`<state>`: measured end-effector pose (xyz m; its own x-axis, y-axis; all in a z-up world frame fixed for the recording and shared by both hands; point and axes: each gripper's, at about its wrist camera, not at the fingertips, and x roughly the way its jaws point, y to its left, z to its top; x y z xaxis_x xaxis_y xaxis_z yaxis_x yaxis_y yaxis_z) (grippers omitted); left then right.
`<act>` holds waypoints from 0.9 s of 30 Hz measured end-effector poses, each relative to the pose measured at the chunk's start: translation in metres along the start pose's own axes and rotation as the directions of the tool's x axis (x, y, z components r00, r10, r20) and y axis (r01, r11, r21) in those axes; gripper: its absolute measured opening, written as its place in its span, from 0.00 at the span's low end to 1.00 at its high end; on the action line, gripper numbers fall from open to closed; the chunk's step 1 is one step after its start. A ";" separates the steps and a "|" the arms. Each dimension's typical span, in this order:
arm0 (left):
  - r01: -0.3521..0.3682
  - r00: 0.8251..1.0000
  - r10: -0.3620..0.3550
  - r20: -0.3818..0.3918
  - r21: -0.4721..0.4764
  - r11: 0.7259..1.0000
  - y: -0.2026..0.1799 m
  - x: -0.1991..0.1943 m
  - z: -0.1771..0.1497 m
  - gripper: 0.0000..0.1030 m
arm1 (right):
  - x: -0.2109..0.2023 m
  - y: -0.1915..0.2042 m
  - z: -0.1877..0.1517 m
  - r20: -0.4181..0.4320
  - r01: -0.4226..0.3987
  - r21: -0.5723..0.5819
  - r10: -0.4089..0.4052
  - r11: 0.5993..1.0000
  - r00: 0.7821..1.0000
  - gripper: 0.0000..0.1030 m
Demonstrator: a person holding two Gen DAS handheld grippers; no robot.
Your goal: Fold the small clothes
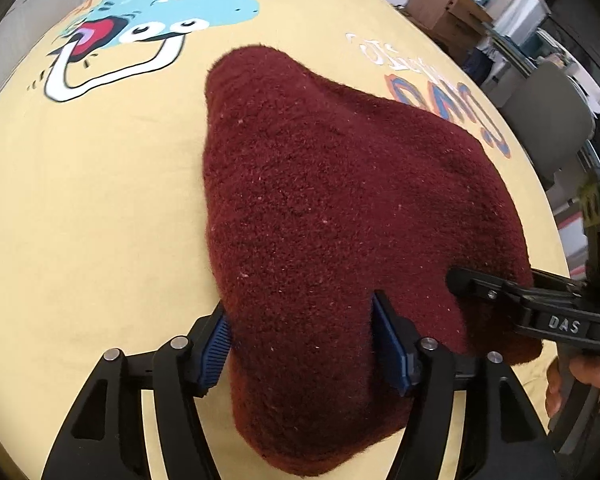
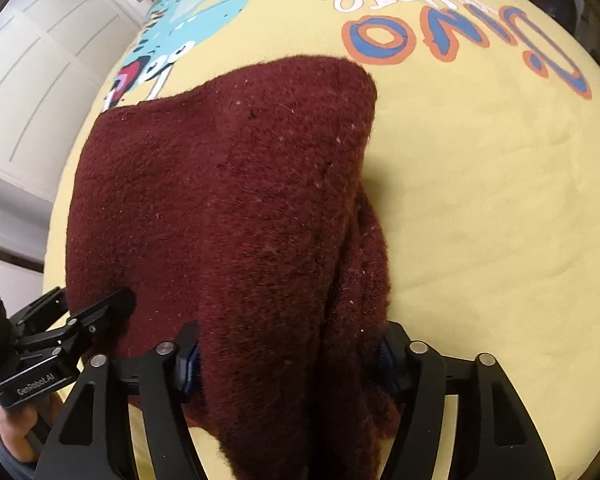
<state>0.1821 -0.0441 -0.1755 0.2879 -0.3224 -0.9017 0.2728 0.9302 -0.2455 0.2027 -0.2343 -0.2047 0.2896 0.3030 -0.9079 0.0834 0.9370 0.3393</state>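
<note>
The maroon fleece garment (image 1: 332, 216) lies on the yellow printed sheet (image 1: 92, 208). Left tongs (image 1: 304, 344) and right tongs (image 2: 288, 356) stand spread astride its near edge. Risk: closing unevenly bunches layers, skewing the fold.

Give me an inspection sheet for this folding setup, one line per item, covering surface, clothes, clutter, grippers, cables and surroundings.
Surface: yellow sheet with a cartoon dinosaur print and lettering.
Job's things: one maroon fleece garment, bunched, lying on the sheet.
Clutter: nothing seen on the sheet.
Grippers: left gripper has its jaws set around the garment's near edge; right gripper likewise; whether either is clamped cannot be told.
Cables: nothing seen.
Surroundings: cardboard boxes, a grey chair, white panelled doors.
</note>
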 end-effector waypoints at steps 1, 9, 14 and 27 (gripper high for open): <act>-0.009 1.000 0.009 0.001 -0.005 1.000 0.007 -0.009 0.003 0.62 | -0.002 0.001 0.000 0.004 0.013 -0.005 -0.013 1.000 1.000 0.70; -0.018 0.998 0.021 0.059 -0.039 0.999 0.017 -0.044 -0.005 0.99 | -0.062 0.012 -0.011 0.132 0.086 -0.101 -0.072 0.991 0.989 0.79; -0.043 0.996 0.046 0.078 -0.035 0.998 0.012 -0.050 -0.006 0.99 | -0.059 0.018 -0.025 0.156 0.138 -0.160 -0.113 0.977 0.981 0.80; -0.106 0.993 0.108 0.049 -0.039 0.994 0.034 -0.005 -0.031 0.99 | -0.027 -0.045 -0.046 0.147 0.195 -0.069 -0.184 0.978 0.972 0.98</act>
<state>0.1615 -0.0057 -0.1907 0.3605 -0.2288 -0.9043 0.2048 0.9652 -0.1625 0.1476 -0.2764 -0.2071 0.4059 0.0970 -0.9087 0.0720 0.9879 0.1376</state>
